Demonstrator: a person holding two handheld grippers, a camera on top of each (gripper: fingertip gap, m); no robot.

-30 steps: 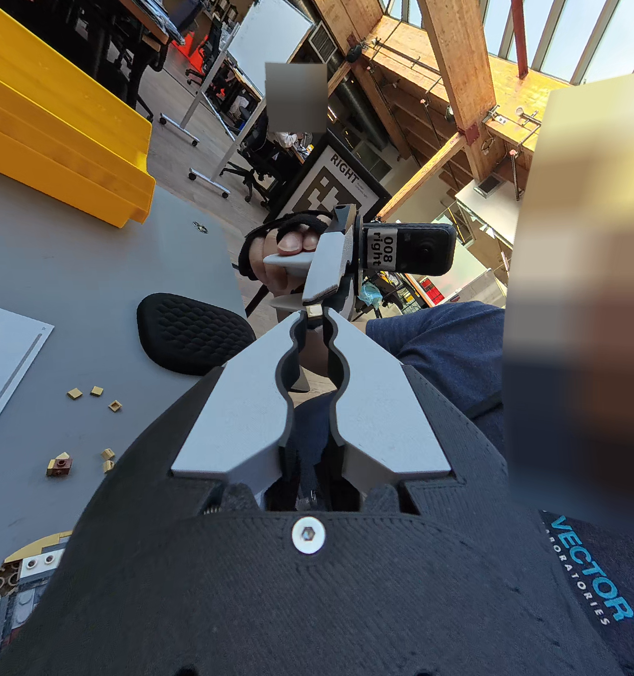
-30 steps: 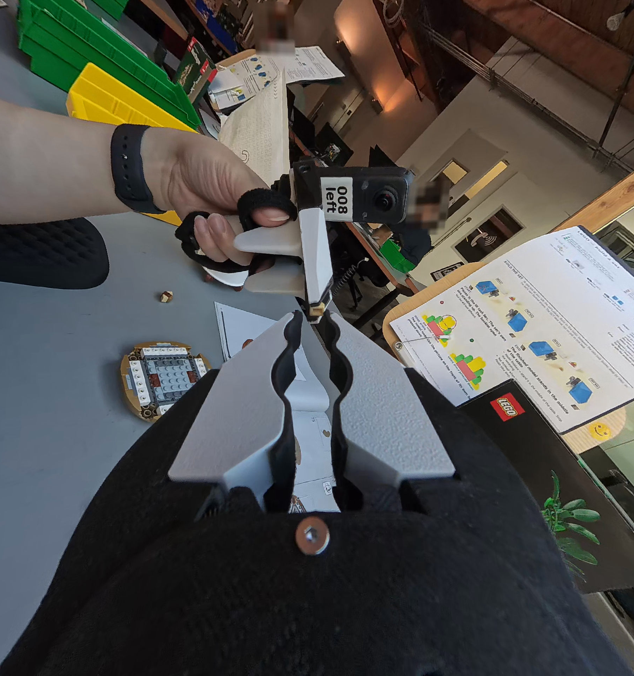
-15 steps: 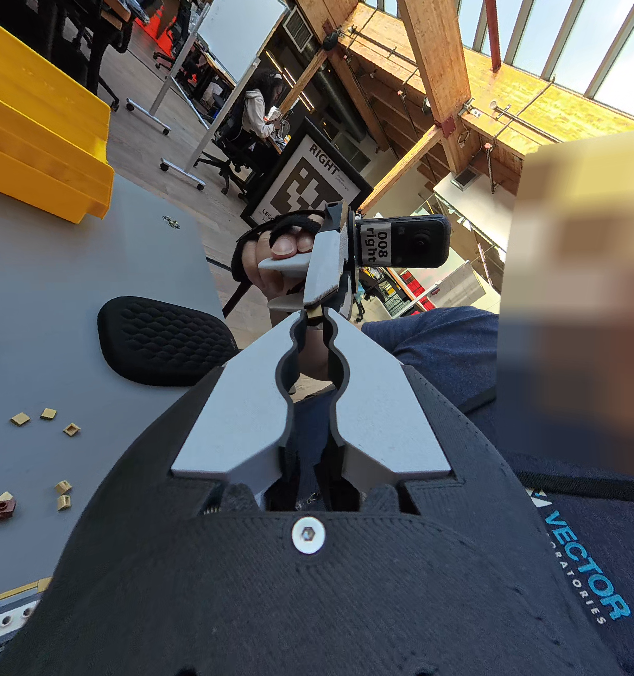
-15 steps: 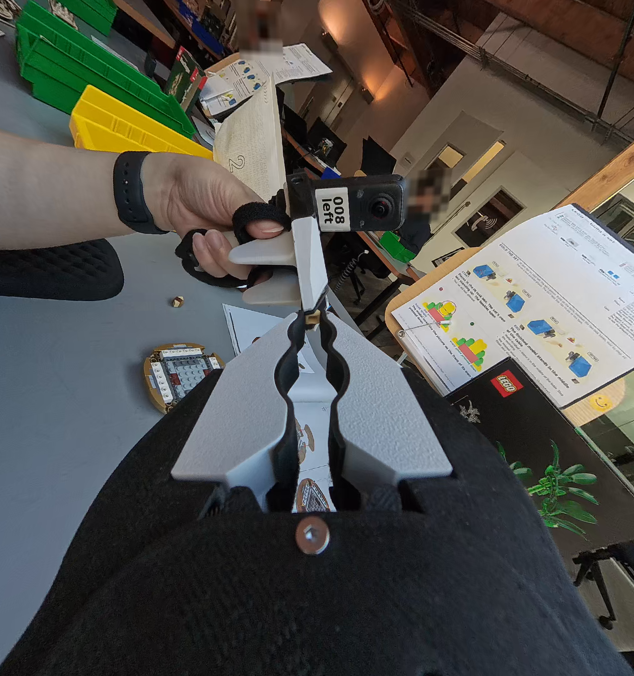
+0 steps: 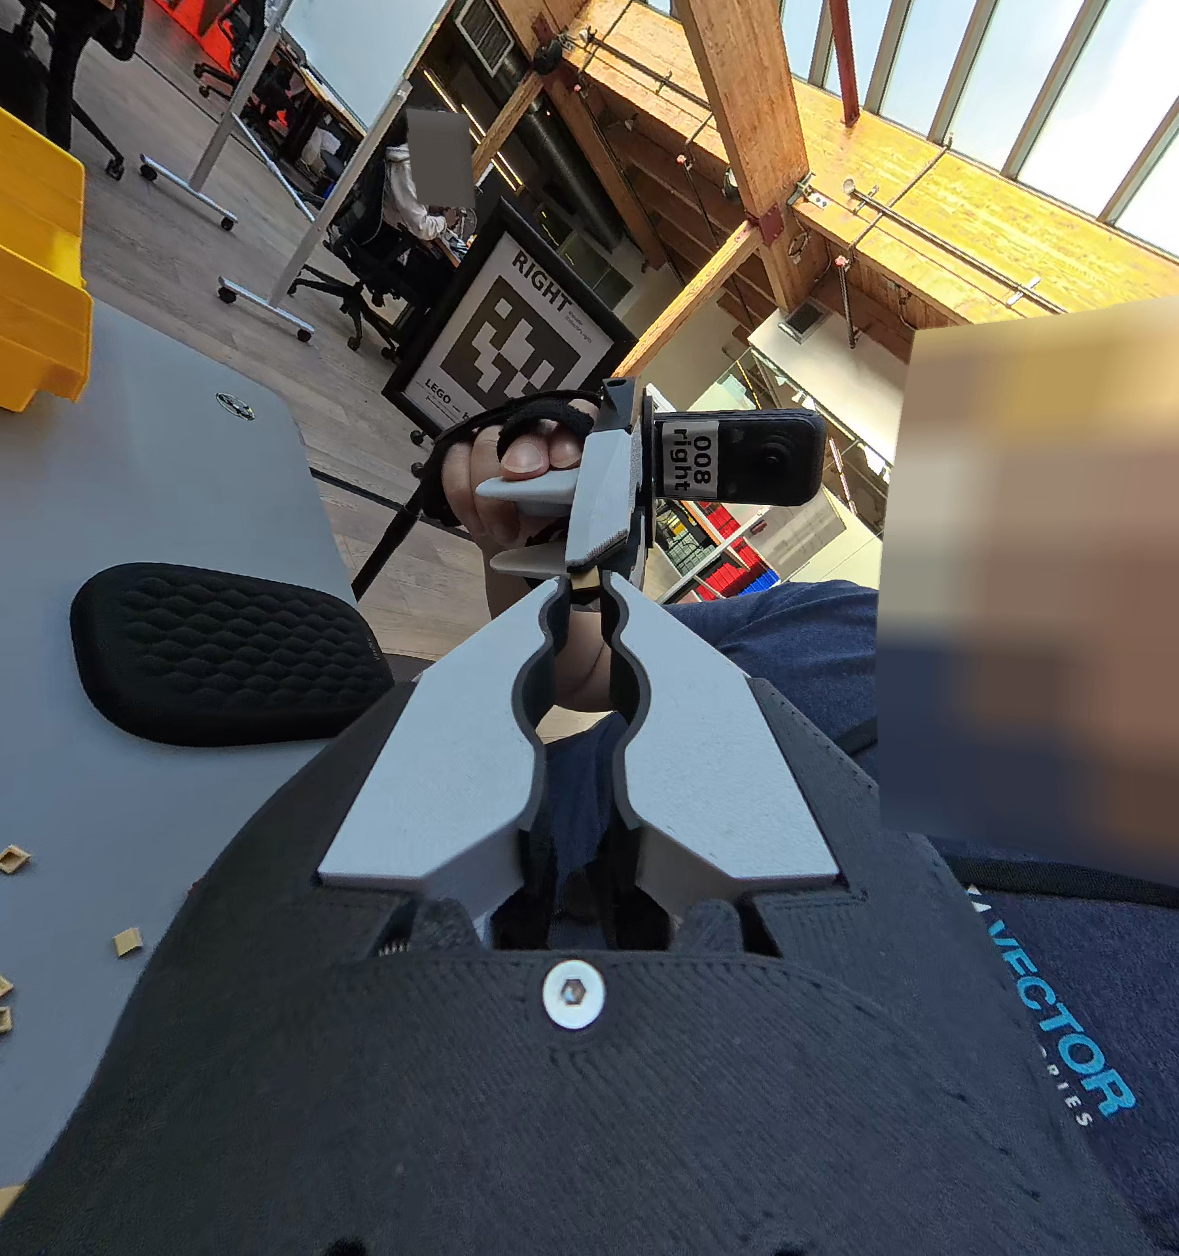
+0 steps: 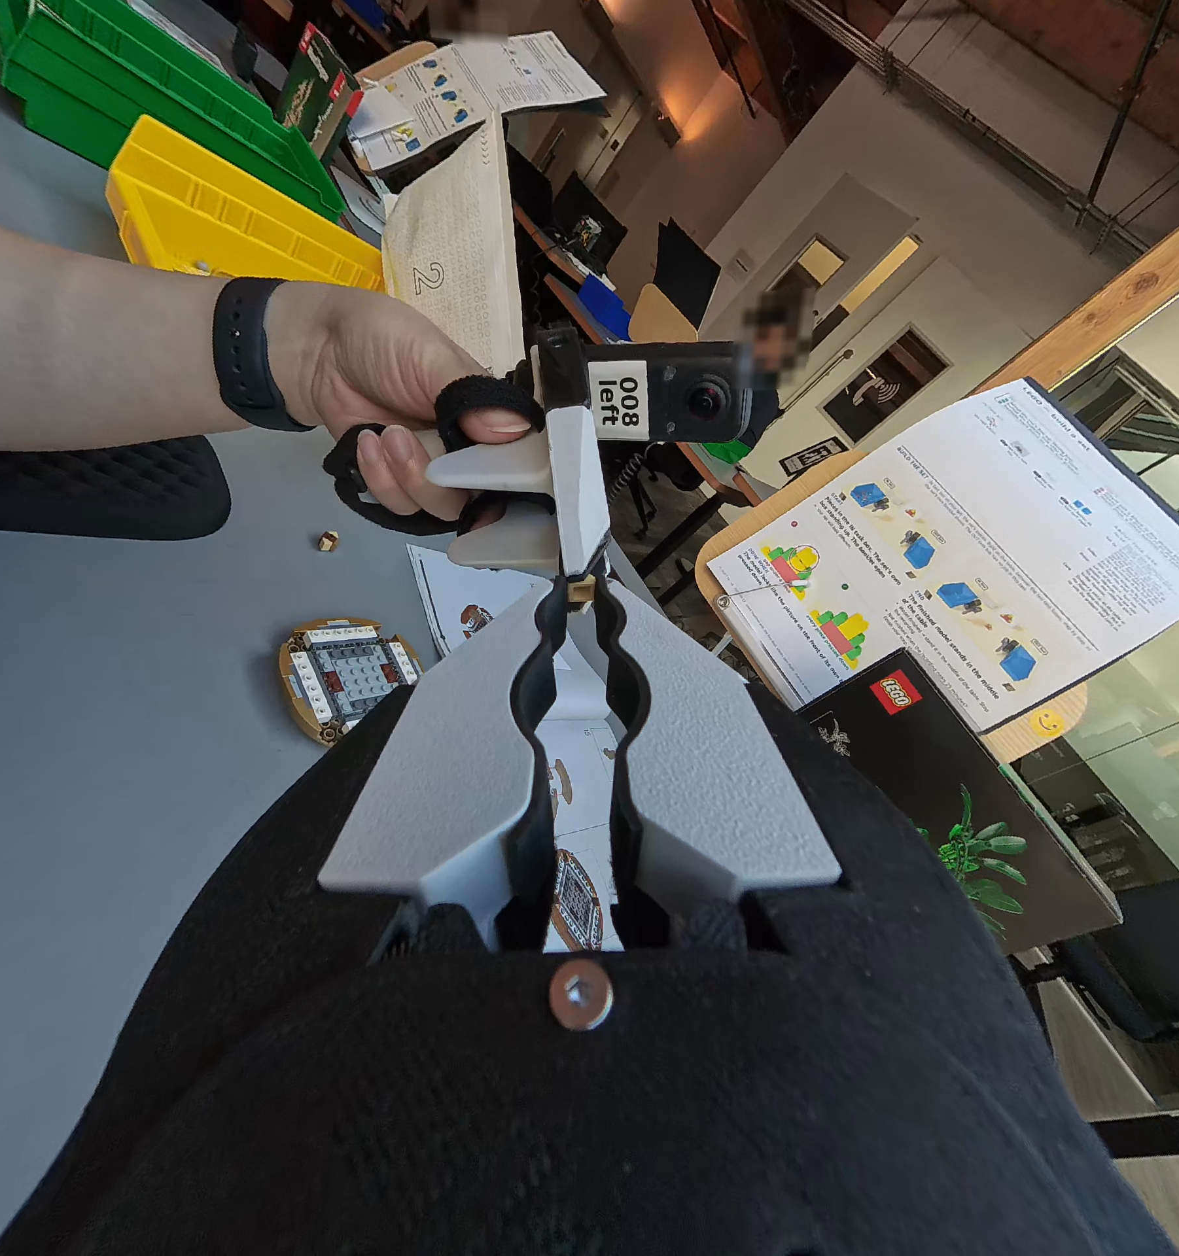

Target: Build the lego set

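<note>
Left wrist view shows the left gripper (image 5: 583,590) raised off the table (image 5: 165,489), tips nearly closed on a small tan piece (image 5: 585,582), with the right gripper (image 5: 597,559) meeting it nose to nose from above. The right wrist view gives the same meeting from the other side: the right gripper (image 6: 580,595) has its tips pinched on the tan piece (image 6: 580,590), and the left gripper (image 6: 583,557) presses in from beyond. Both grippers seem to bear on the 1 piece, so which truly carries it I cannot tell. Against 1 second ago the hold has hardly altered — the tips were already together around the piece — but the pair has swung: the table in the left view has slid down and left, the loose tan pieces (image 5: 9,860) now sit at the frame's edge, and the round base (image 6: 345,676) has drifted right in the right view. That reads as a mid-air handover or regrip, turning the piece for placement, not a placement itself. The round base, studded grey in the middle with white and tan edging, lies untouched on the table, well apart from the grippers, beside the open instruction booklet (image 6: 478,605). A black wrist pad (image 5: 220,652) and a yellow bin (image 5: 16,272) lie further off. My guess: 1 gripper must let go cleanly before the piece heads to the base — a small part like this could easily slip.
</note>
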